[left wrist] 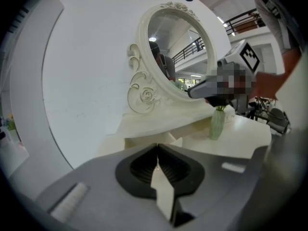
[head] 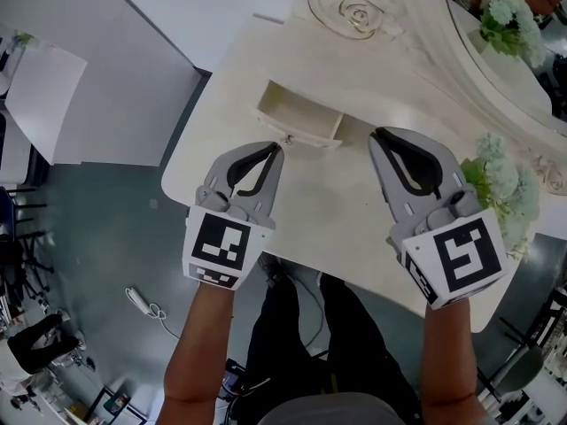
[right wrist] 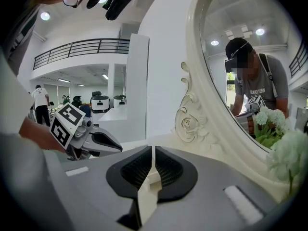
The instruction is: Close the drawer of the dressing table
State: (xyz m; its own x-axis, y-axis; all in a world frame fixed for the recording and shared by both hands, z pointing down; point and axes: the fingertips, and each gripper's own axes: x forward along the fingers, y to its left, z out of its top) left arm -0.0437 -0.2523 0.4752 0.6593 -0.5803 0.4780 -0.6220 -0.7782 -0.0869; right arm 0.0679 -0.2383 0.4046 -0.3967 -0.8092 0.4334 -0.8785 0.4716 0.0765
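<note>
The cream dressing table has a small drawer pulled out toward me, its box open at the top and a tiny knob on its front. My left gripper is shut, its tips right at that knob, touching or nearly so. In the left gripper view the jaws meet in front of the drawer. My right gripper is shut with nothing in it and hovers over the tabletop just right of the drawer. Its jaws show only a thin slit.
An oval mirror in an ornate cream frame stands at the table's back. A vase of pale green flowers sits at the right, close to my right gripper. Grey floor lies left of the table, and the table's front edge is beneath my wrists.
</note>
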